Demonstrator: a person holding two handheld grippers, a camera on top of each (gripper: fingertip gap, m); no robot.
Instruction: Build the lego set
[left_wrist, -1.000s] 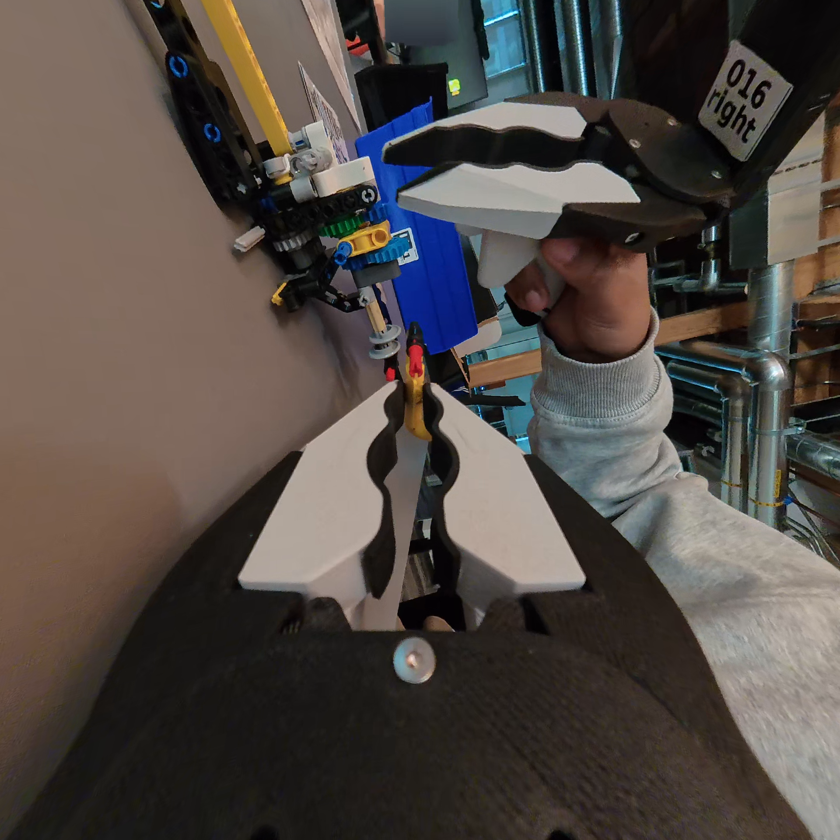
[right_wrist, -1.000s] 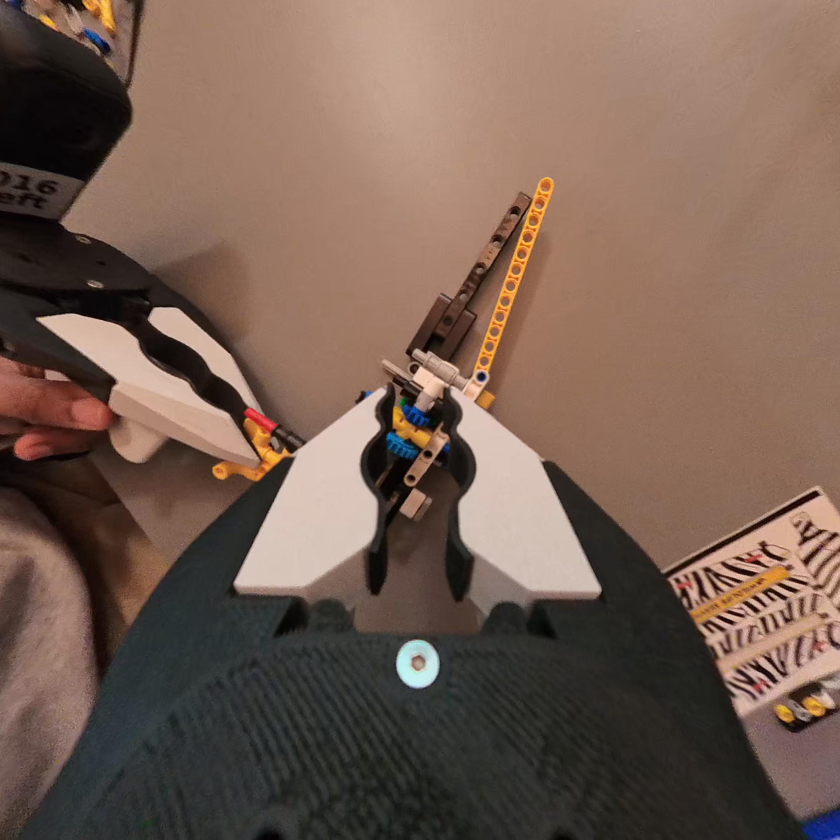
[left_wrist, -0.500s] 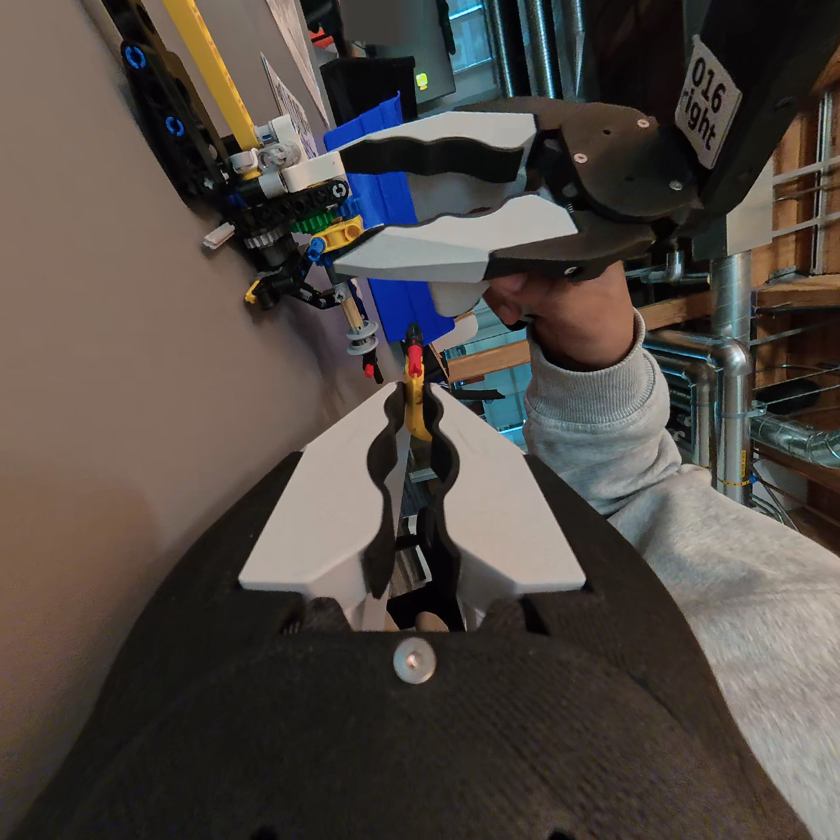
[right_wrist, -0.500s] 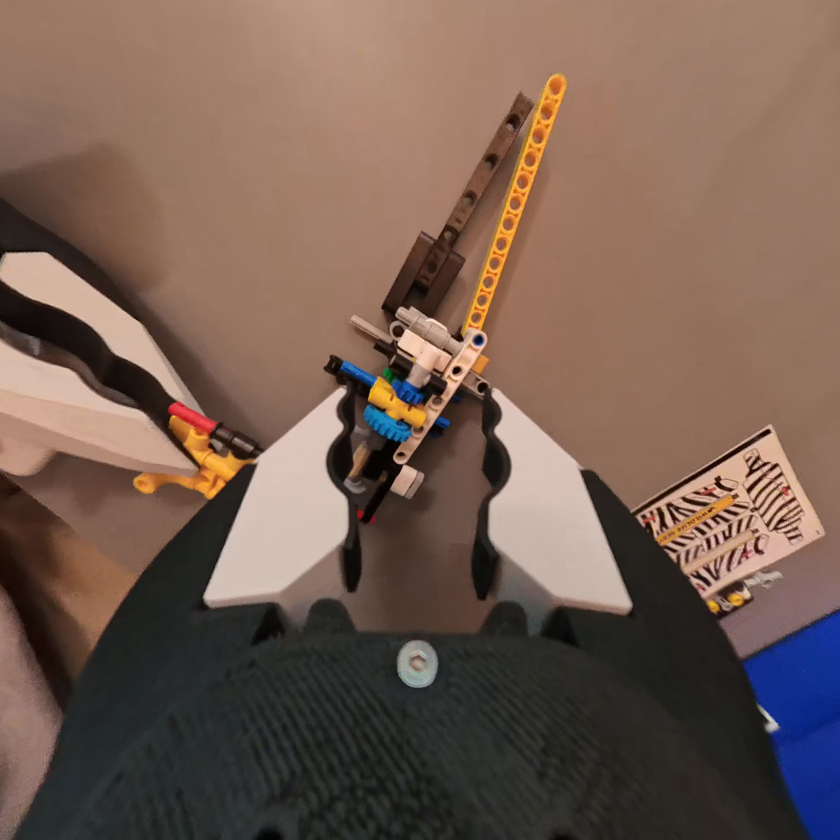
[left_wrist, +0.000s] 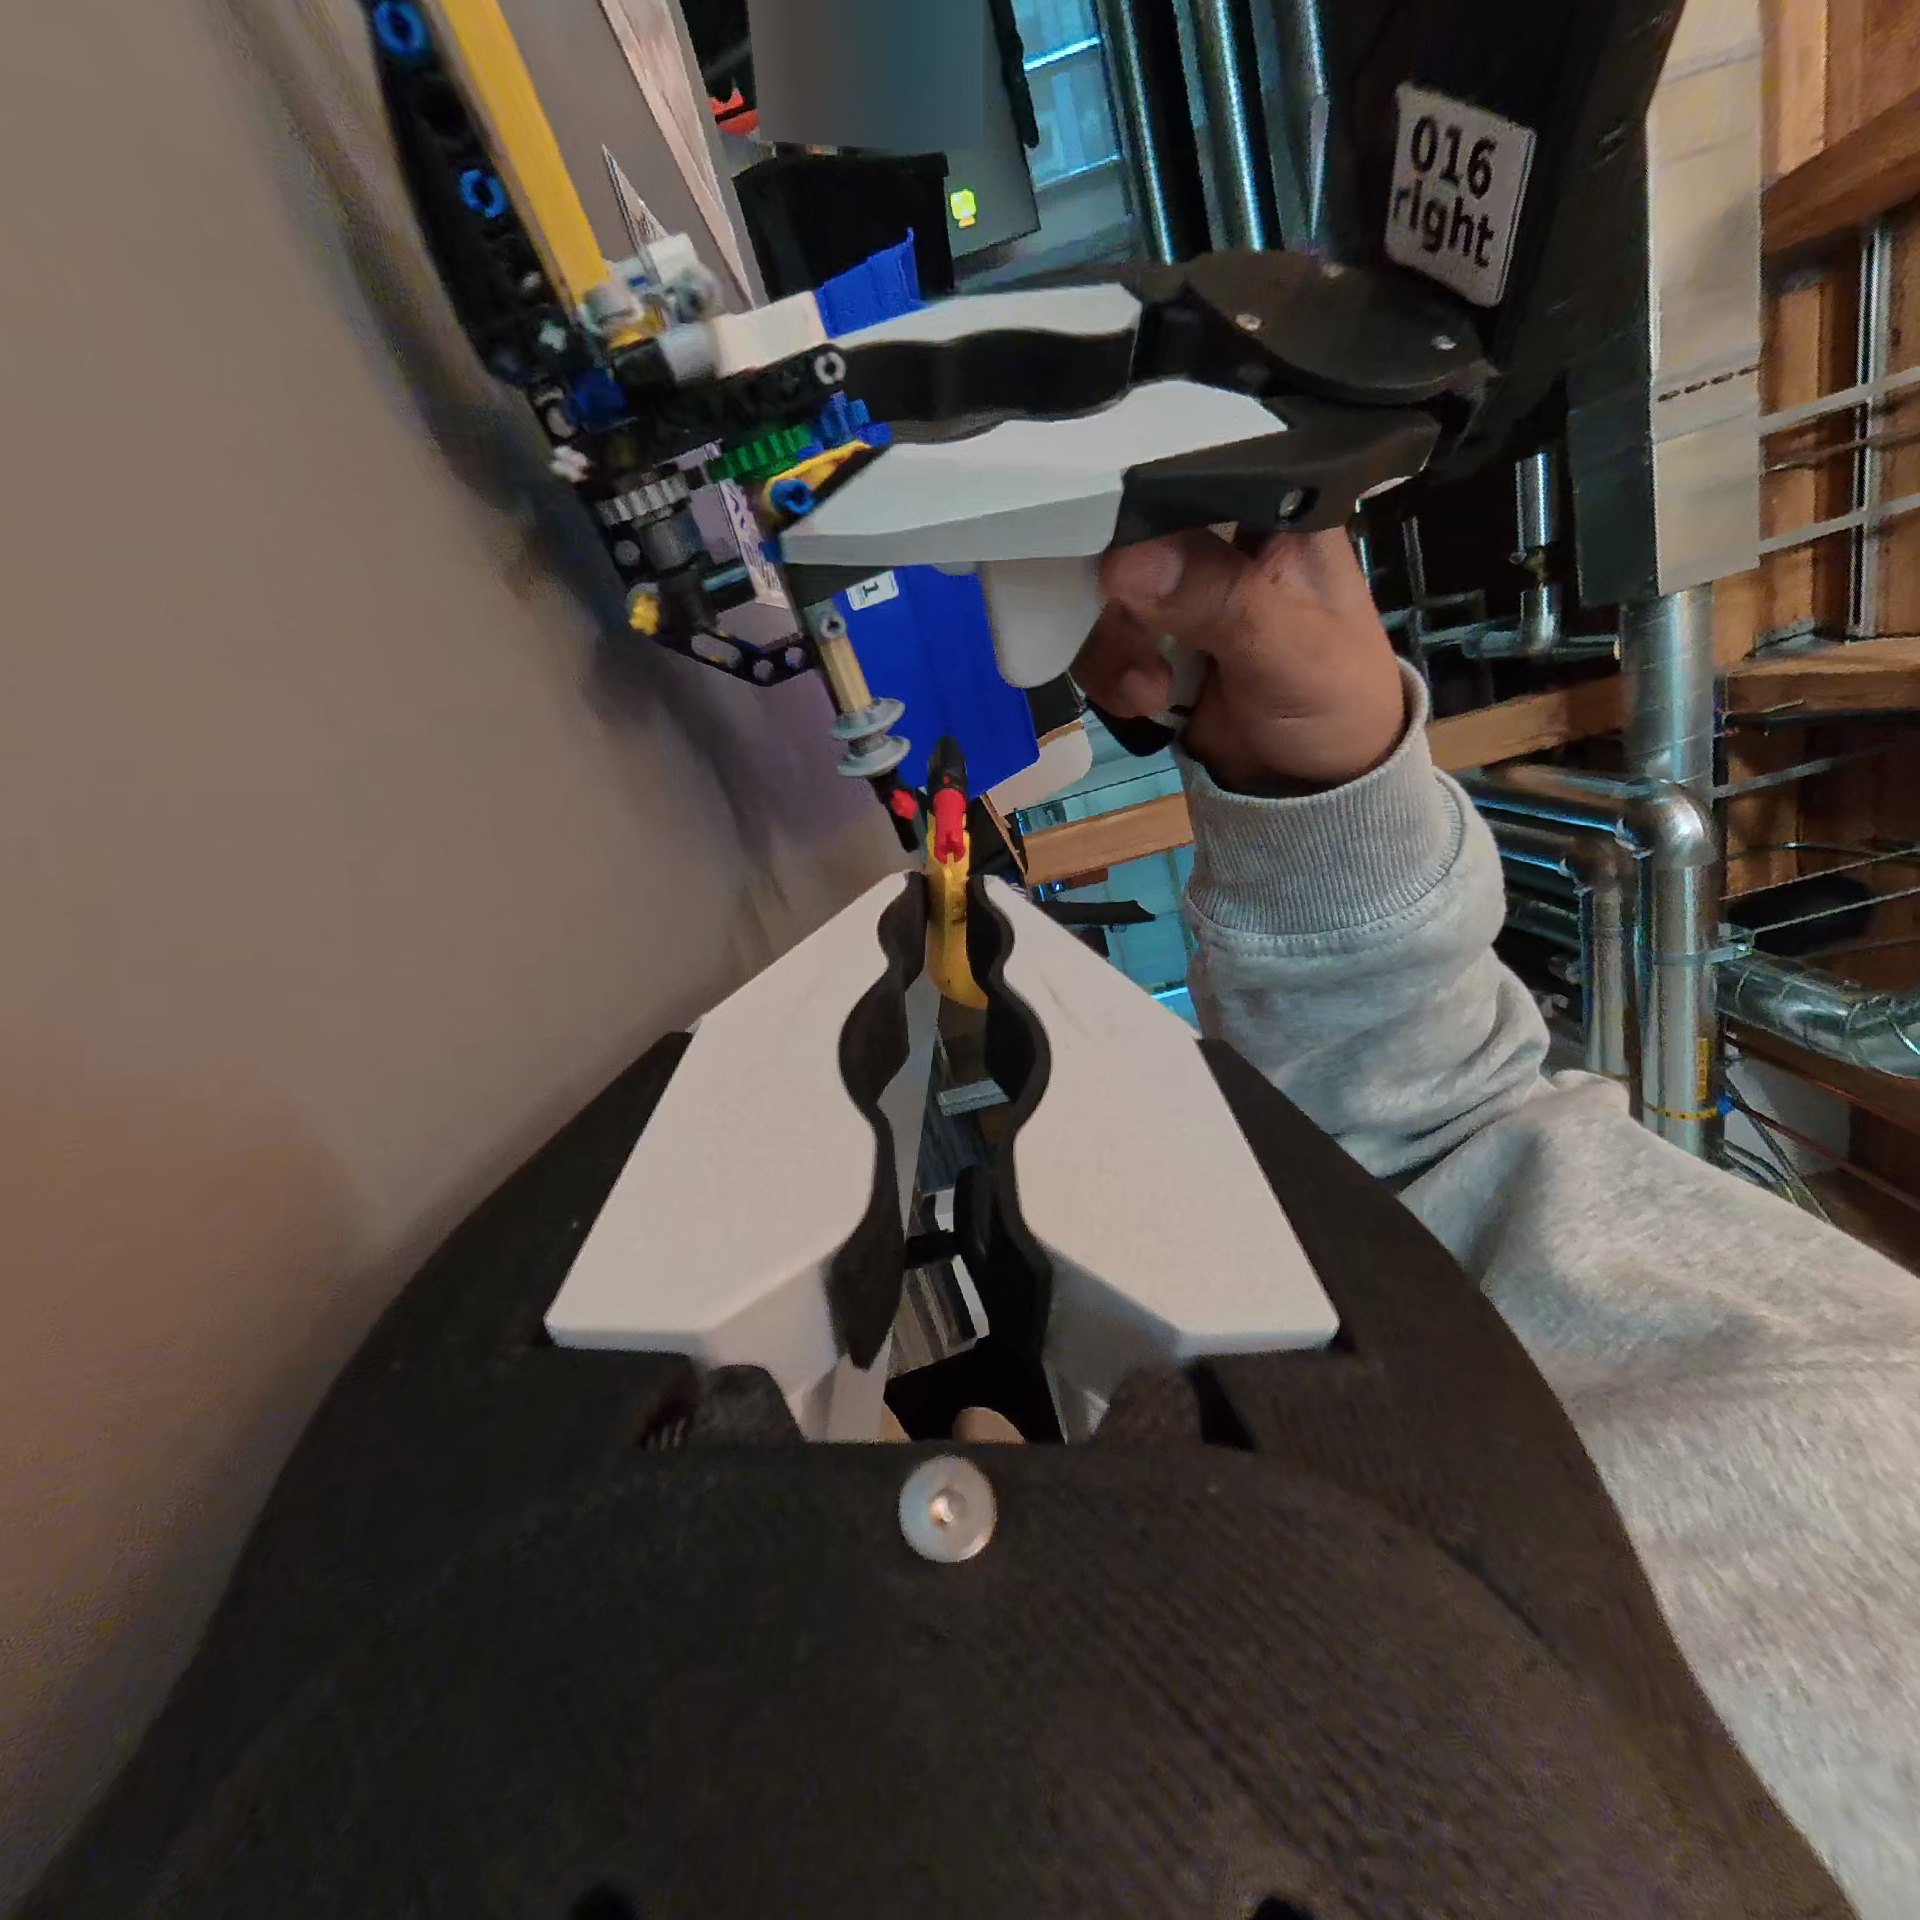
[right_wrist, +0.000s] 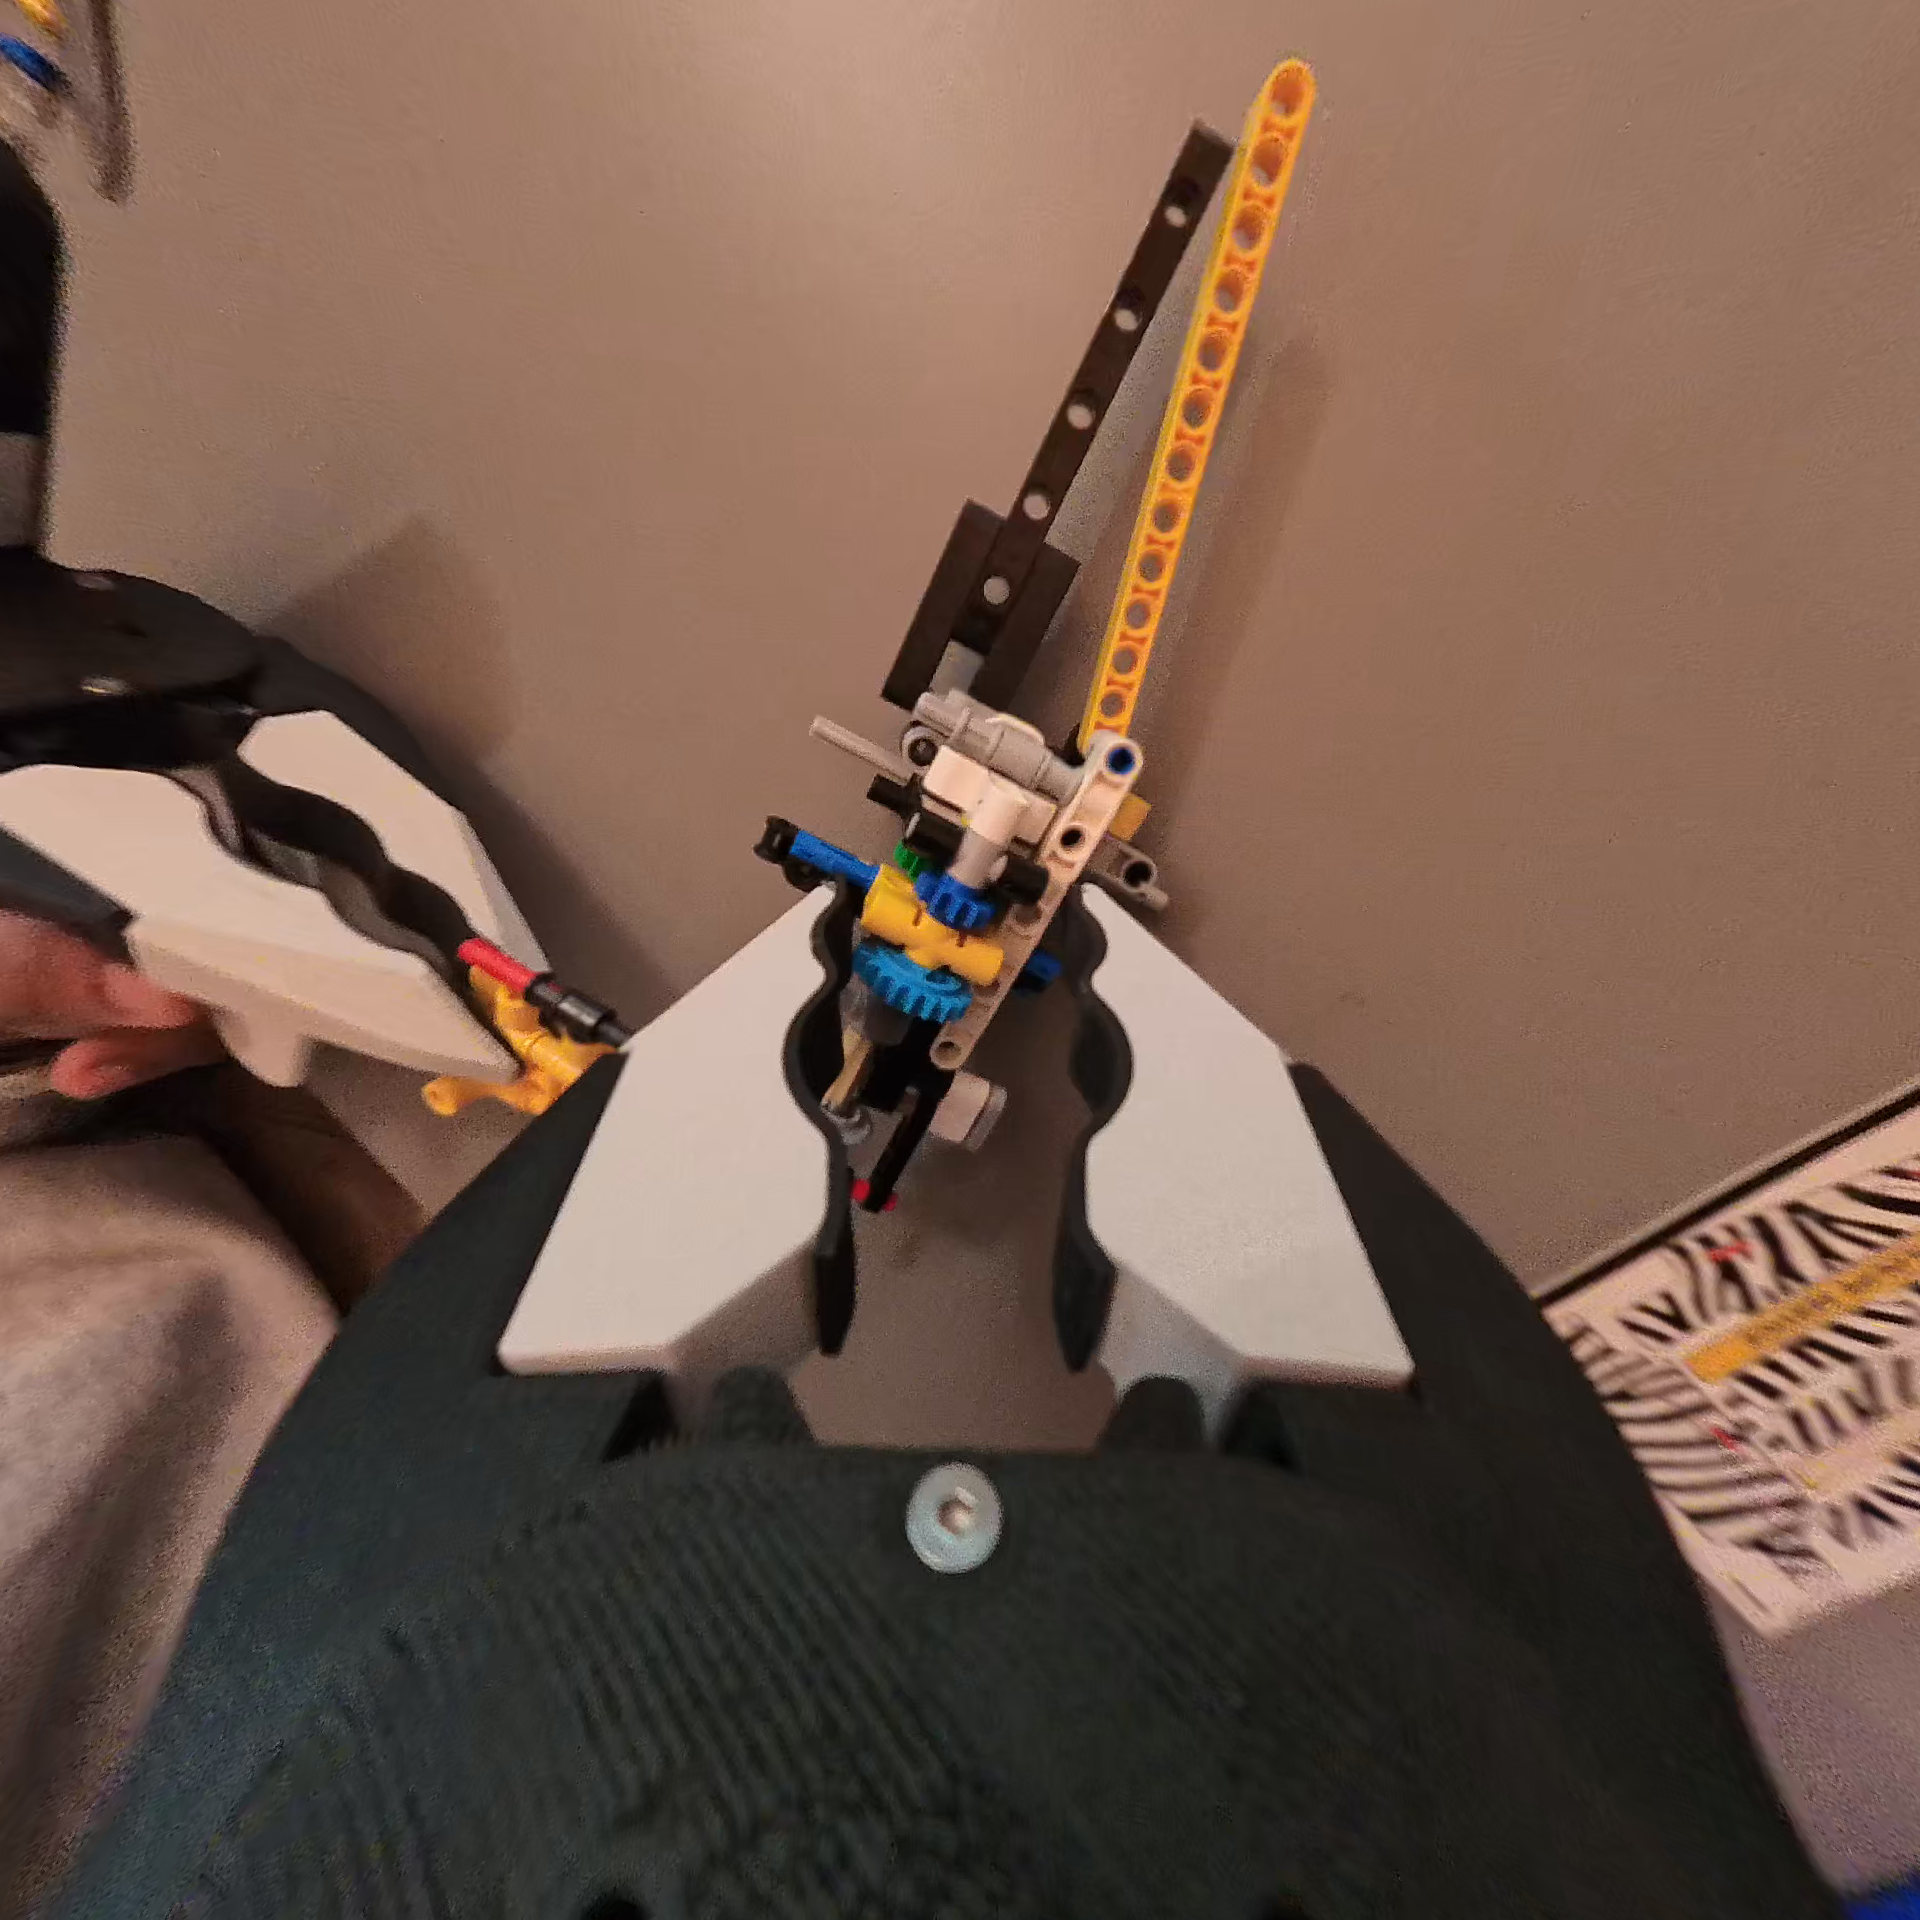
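You are pinching a small yellow plastic connector piece (left_wrist: 954, 940) in your left gripper (left_wrist: 951, 894) while your right gripper's (right_wrist: 951, 925) spread jaws are straddling the multicoloured geared lego assembly (right_wrist: 966, 914).

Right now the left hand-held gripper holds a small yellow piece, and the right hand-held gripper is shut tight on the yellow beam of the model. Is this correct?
Not quite. The right hand-held gripper is open around the gear end of the model, not shut on the yellow beam; the right wrist view shows this. The left hand-held gripper does hold the yellow piece.
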